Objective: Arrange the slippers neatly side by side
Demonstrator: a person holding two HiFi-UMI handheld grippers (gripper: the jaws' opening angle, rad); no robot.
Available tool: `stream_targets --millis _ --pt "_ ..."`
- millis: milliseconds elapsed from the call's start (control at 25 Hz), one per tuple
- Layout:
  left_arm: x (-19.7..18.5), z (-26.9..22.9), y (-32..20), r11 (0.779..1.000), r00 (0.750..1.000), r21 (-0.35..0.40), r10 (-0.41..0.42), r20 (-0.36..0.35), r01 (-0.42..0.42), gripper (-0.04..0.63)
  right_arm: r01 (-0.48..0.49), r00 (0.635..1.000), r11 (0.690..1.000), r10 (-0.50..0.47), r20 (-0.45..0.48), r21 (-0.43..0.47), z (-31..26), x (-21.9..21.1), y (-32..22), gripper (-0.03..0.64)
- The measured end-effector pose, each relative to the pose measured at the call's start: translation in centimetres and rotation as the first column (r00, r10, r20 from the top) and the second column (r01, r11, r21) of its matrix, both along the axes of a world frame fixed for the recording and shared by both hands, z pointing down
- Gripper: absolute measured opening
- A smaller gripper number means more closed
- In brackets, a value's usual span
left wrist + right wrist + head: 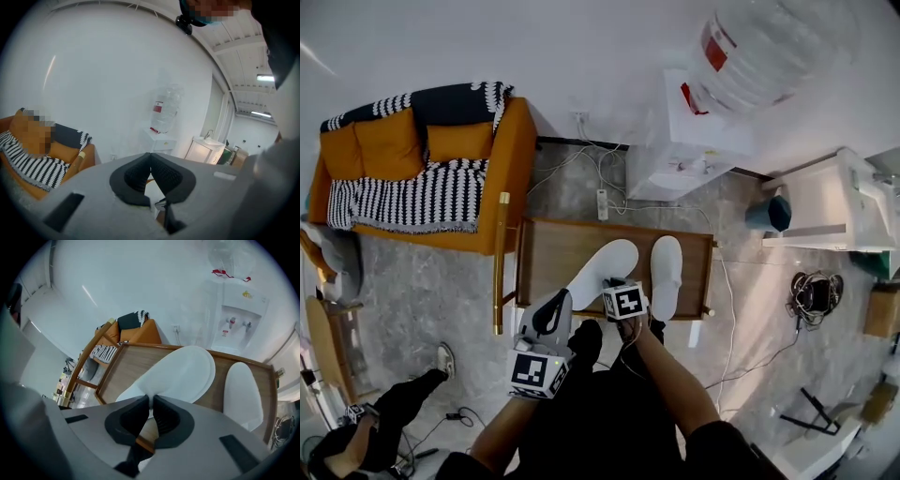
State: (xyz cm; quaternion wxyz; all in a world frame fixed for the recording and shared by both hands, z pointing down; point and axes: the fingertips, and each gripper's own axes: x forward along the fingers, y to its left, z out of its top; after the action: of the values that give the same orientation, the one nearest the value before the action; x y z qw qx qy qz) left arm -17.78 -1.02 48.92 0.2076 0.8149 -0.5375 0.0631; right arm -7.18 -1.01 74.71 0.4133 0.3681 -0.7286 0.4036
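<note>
White slipper (185,373), pinched in right tongs (151,400)

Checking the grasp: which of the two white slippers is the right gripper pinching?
The slanted slipper on the left: its heel edge is pinched by the right gripper. The straight slipper lies free.

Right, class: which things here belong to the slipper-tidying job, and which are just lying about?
Job: tilted slipper, straight slipper, table, right claw pinching the tilted slipper.
Lying about: sofa, water dispenser, power strip, cable coil.
</note>
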Motion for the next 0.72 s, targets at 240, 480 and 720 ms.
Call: stream_targets --millis 240,480,720 --pt "1.8 -0.2 -0.3 1.0 1.0 0.006 0.001 -0.009 -0.001 0.015 0.084 0.997 0.996 -0.084 0.0 -0.009 -0.8 2.1 0.4 0.029" --pt "4.0 -0.4 -0.4 1.0 1.0 -0.002 0.002 -0.004 -0.002 0.015 0.203 0.979 0.979 -0.203 -0.012 -0.005 -1.2 4.2 0.4 0.029" --pt "6.4 -0.5 -0.6 0.999 1.0 -0.018 -0.03 -0.004 0.03 0.015 0.384 0.923 0.923 -0.384 -0.012 0.0 -1.2 5.6 0.2 0.028"
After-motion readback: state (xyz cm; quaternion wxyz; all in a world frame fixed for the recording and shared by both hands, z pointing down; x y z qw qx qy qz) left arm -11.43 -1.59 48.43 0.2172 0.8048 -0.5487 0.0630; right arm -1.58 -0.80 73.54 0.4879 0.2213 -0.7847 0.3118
